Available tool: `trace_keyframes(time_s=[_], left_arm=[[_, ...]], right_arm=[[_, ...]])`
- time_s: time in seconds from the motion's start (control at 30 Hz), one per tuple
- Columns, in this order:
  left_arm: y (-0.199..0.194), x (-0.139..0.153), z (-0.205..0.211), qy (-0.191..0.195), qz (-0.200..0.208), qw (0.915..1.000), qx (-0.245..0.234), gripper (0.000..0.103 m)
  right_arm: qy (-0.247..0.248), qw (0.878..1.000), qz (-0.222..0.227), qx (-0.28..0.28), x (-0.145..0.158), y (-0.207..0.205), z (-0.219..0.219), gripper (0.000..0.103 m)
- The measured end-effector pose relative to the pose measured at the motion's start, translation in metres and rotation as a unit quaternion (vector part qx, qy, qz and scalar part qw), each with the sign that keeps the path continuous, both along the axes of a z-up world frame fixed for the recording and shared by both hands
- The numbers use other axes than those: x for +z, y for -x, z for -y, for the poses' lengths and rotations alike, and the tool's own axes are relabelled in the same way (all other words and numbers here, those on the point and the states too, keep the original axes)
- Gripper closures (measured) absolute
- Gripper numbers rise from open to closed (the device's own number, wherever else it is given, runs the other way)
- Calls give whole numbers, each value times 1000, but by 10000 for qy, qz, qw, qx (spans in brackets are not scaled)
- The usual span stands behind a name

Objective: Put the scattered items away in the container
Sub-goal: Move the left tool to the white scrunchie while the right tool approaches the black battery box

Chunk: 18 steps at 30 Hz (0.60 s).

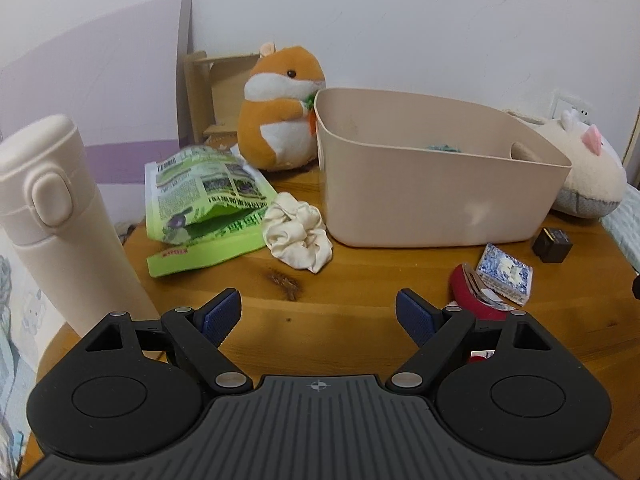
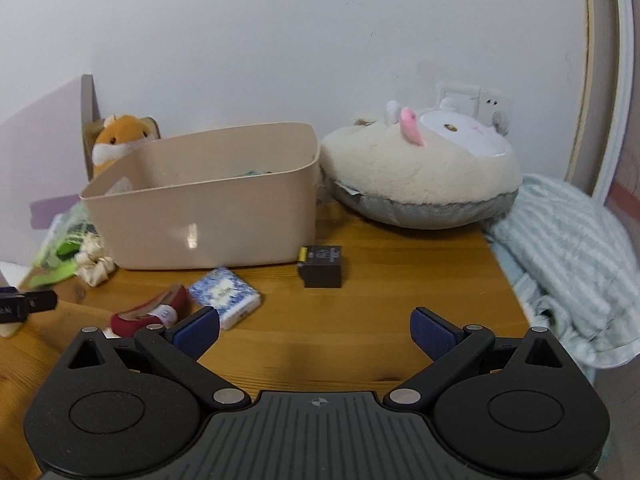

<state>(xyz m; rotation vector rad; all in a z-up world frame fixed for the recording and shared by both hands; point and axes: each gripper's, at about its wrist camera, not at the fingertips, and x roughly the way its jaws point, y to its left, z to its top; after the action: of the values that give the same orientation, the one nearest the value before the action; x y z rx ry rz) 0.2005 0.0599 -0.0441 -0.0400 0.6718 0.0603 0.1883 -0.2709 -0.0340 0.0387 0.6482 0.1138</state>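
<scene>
Now both tools hover low over the round wooden table, each with its blue-padded fingers spread wide and holding nothing: the left gripper and the right gripper. Near the back stands the beige plastic container, with something teal just showing above its rim. Against its left front corner lies a cream fabric scrunchie, touching a crumpled green printed snack bag. In front of the container's right end lie a small black box, a blue-and-white patterned packet and, just beside that, a dark red pouch. An orange and white plush hamster sits behind the container's left corner, a cream fleece slipper sits to its right, and a tall cream flask stands at the table's left edge
</scene>
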Motion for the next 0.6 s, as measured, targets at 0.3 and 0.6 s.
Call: trace_keyframes(time_s=[0.3,0.6], left_arm=[[-14,-6,-1,-341,-13,9992,-213,17],[-49,-23,-6,-253,-155,9993,-231,17]], right_arm=[[288,9995,103,63,0,-10,-9,0],[523,9983,247,-35,-6,-35,-6,0]])
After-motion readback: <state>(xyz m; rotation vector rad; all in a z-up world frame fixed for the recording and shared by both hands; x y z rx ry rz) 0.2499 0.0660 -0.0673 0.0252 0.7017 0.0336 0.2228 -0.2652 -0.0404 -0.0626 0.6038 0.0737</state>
